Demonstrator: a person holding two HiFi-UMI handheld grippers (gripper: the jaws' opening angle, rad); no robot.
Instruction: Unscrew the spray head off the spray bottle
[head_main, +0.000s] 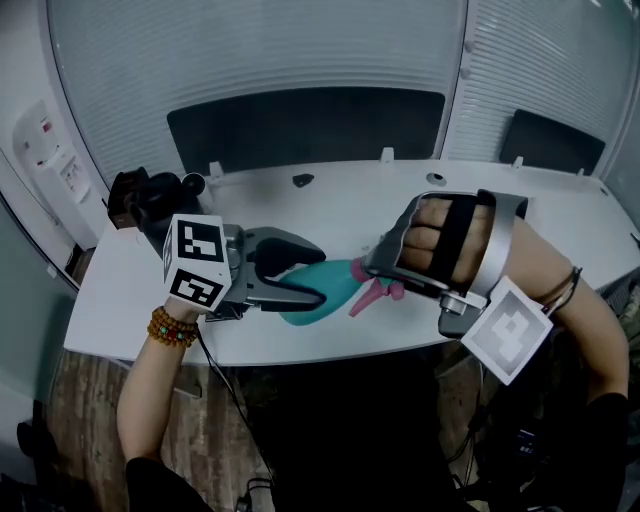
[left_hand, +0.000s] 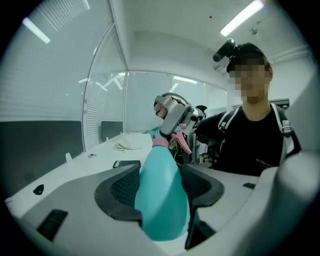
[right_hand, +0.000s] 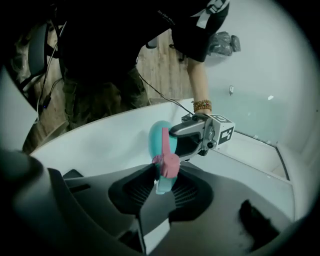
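Head view has the spray bottle (head_main: 318, 292), a teal one, lying roughly level in the air just above the near edge of the bench (head_main: 520, 200), carried between the two claws and resting on nothing. Its spray head (head_main: 377, 291), teal with a pink trigger and pink collar, points toward the person's right and looks seated on the neck, so it is not yet off.

In the left gripper view, the left claw (left_hand: 161, 186) is clenched on the bottle's wide body, a ribbed pad against each flank, with the neck pointing away from the camera. In the right gripper view, the right claw (right_hand: 163, 186) is clamped on the spray head, its pads closing on the head from both sides with the pink trigger standing up between them.

The step in hand appears to be the unscrewing itself: one claw anchors the body and the other takes the head. How far the thread has run cannot be told.

The next move probably calls for rolling the right claw about the bottle's long axis while the left claw holds firm, then releasing, re-gripping and repeating until the head lifts free. The head's uneven shape may slip in the pads.
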